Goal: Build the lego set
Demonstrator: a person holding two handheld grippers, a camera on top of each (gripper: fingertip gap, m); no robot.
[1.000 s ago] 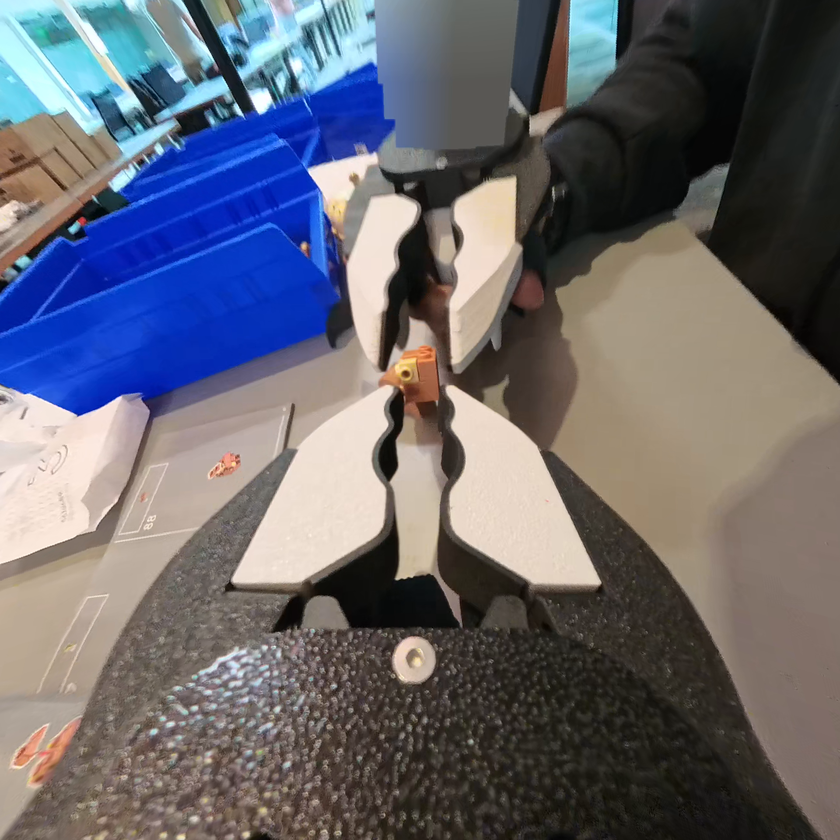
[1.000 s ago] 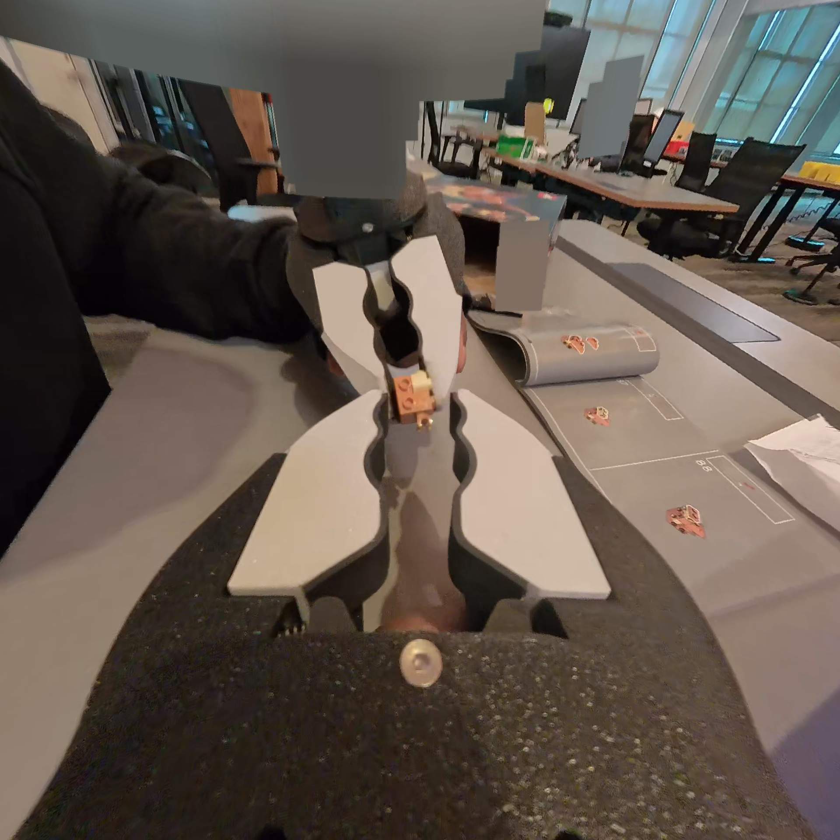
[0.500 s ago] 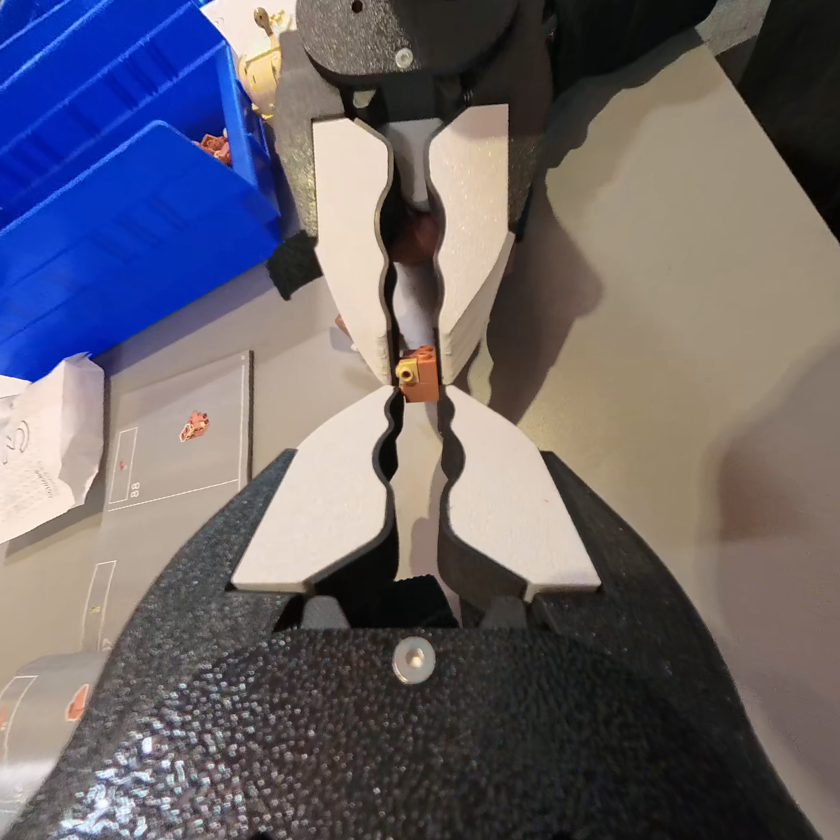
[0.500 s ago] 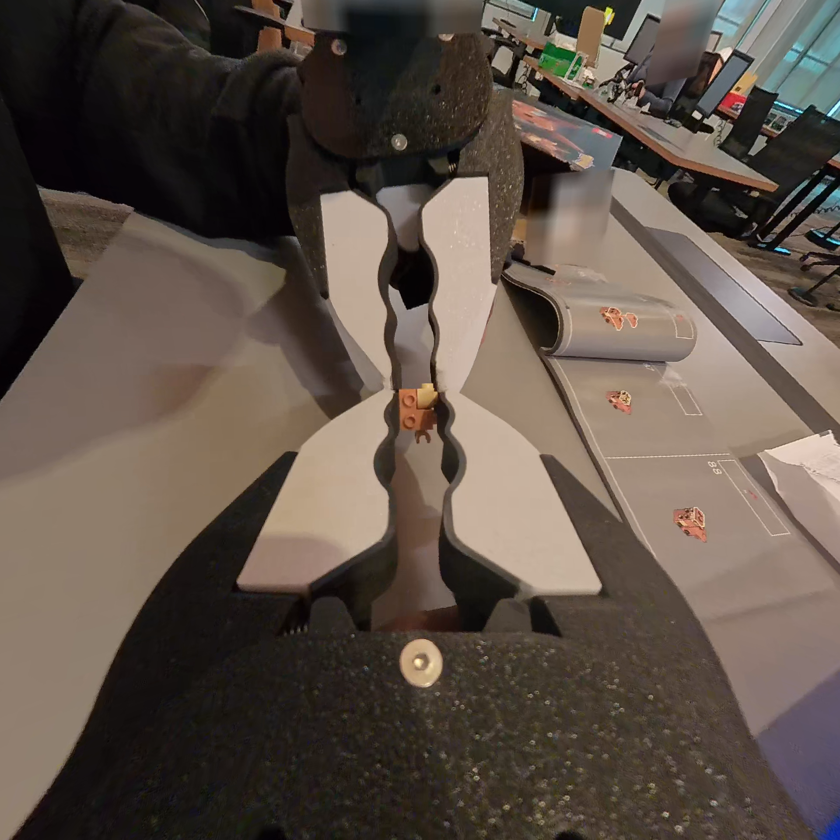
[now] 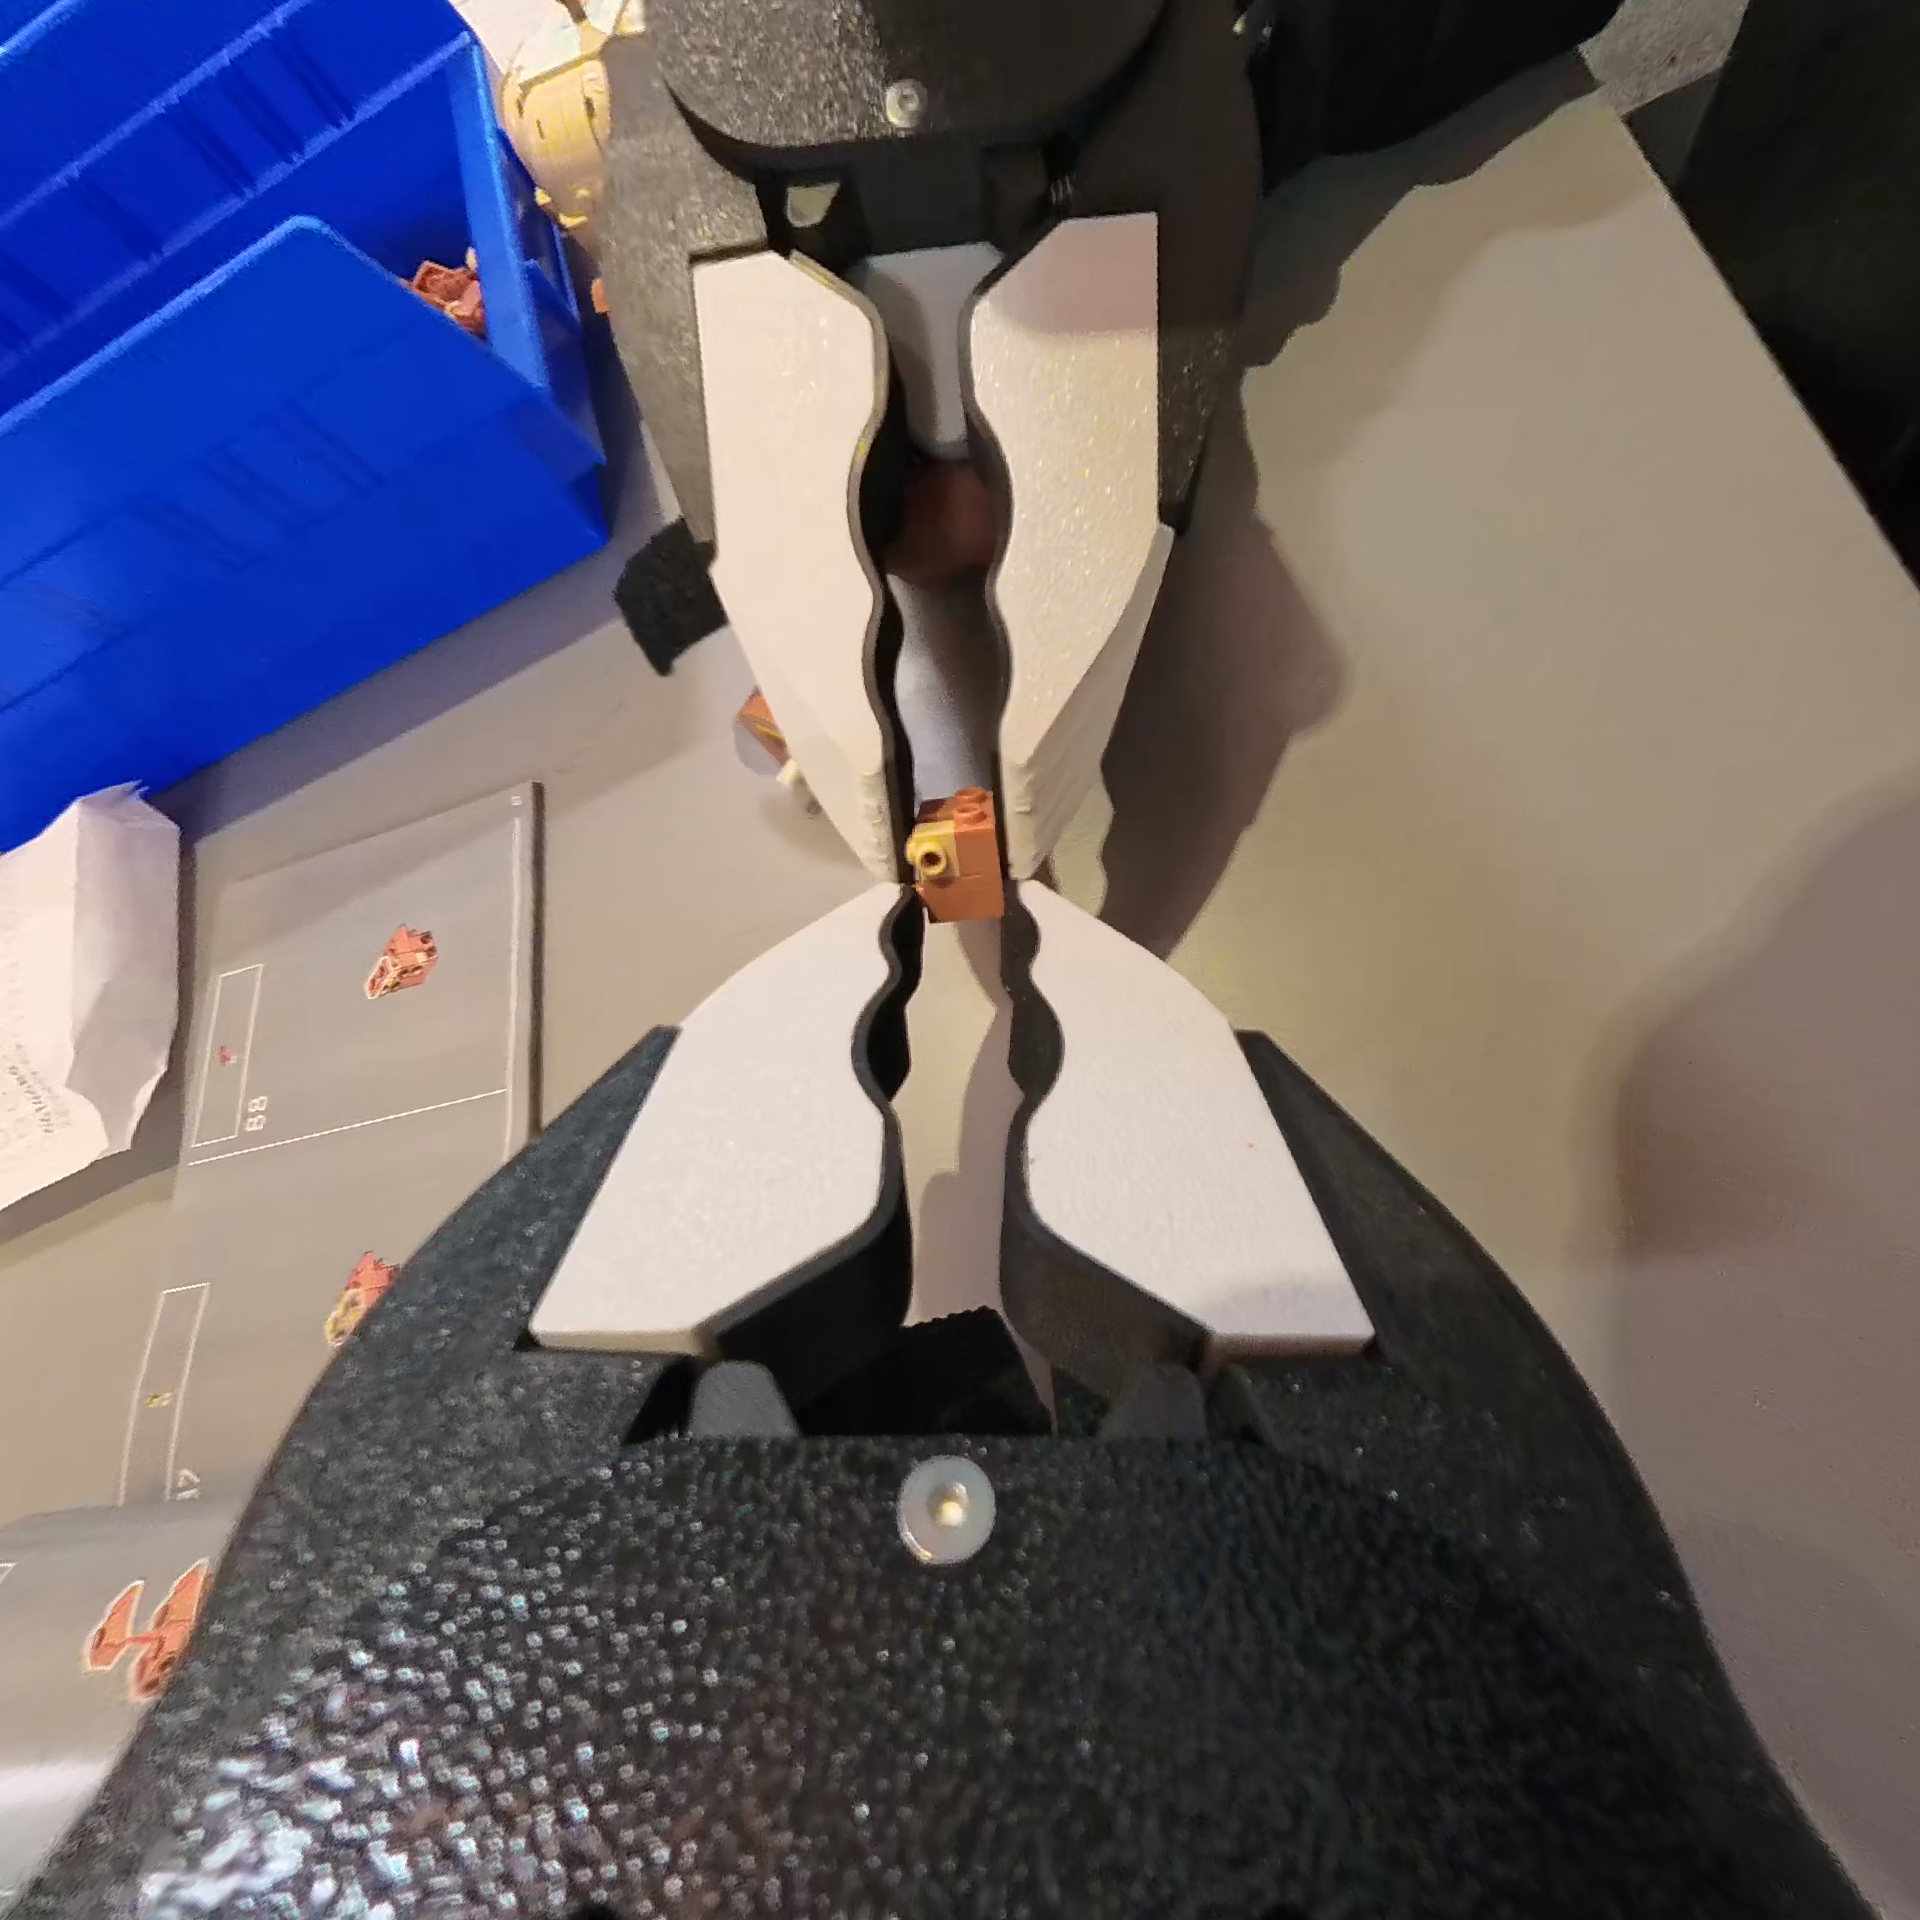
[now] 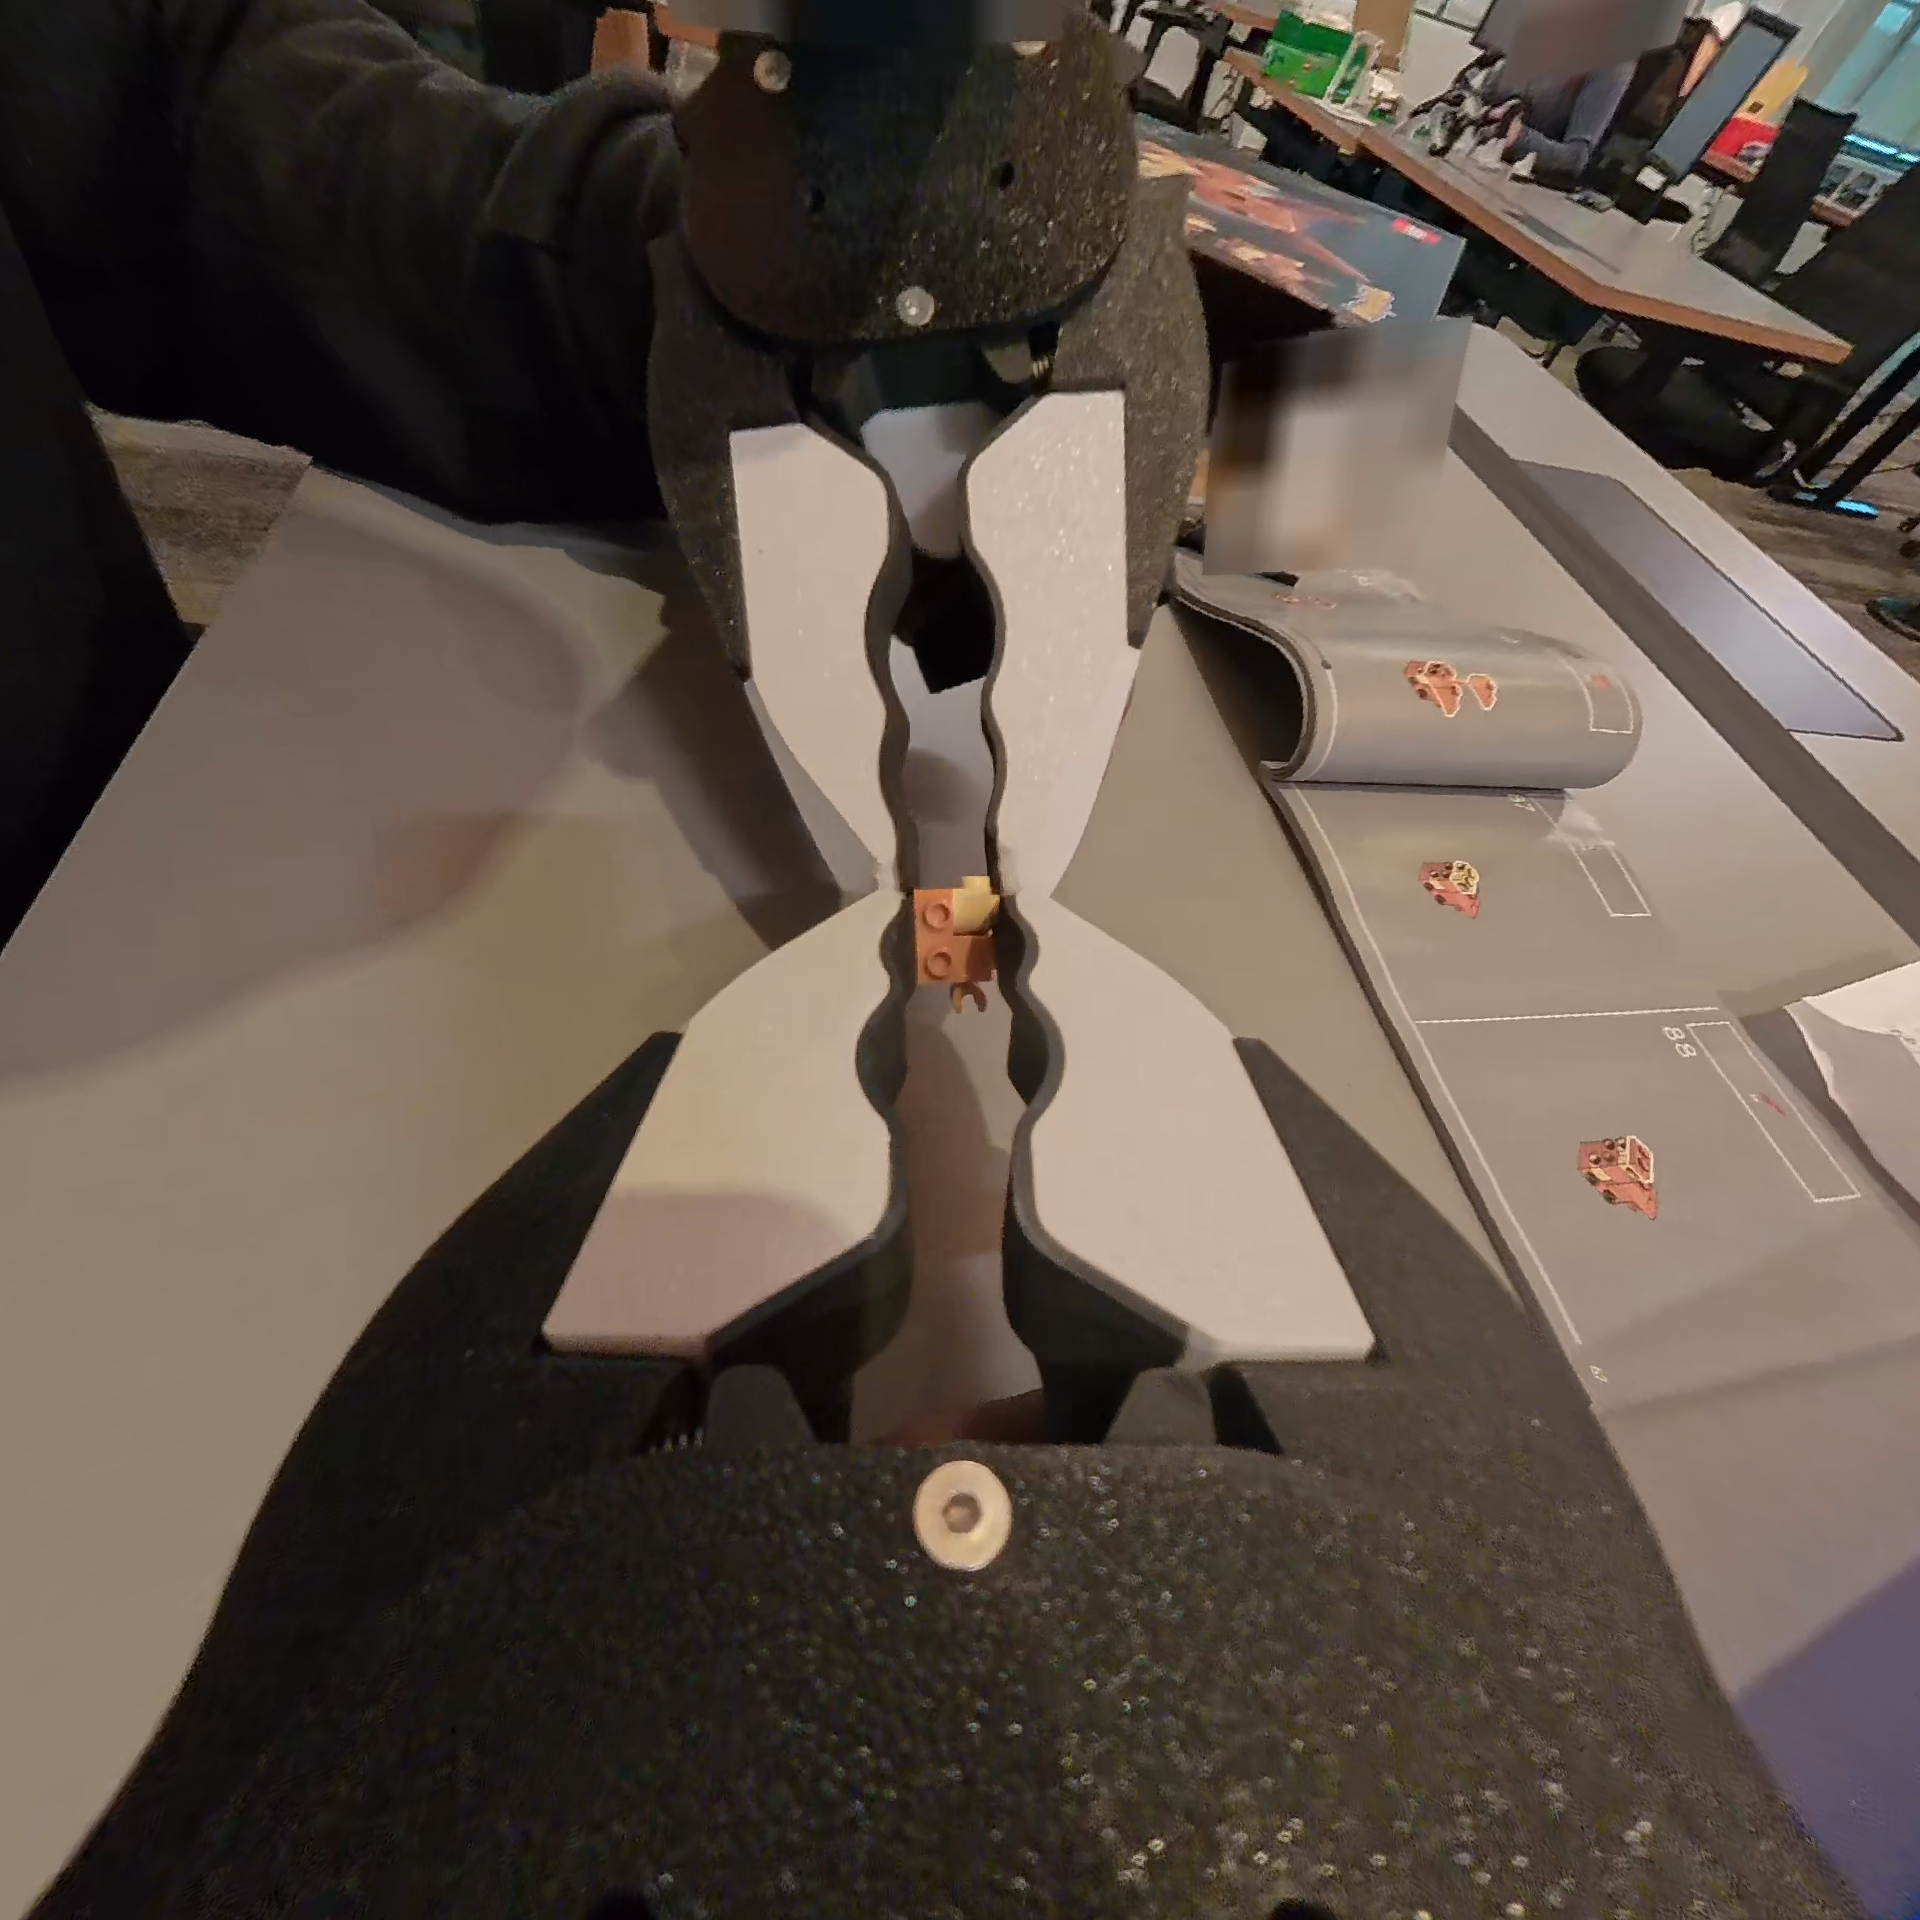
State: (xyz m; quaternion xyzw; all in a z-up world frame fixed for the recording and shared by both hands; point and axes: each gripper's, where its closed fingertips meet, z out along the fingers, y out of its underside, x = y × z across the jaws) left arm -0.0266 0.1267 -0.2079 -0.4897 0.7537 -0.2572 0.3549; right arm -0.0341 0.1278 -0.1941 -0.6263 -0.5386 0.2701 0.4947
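Only printed booklet (image 6: 1621, 1039), both grippers clamping brick assembly (image 5: 961, 873)

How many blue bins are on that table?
3 visible in the left wrist view, all upper left: the front bin, one behind it holding brown pieces, another at the corner. More may lie outside the view.

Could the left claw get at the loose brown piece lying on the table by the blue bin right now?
Probably not as things stand: the left claw is shut on the small brown brick assembly, shared tip to tip with the right claw, whose finger overhangs that loose piece.
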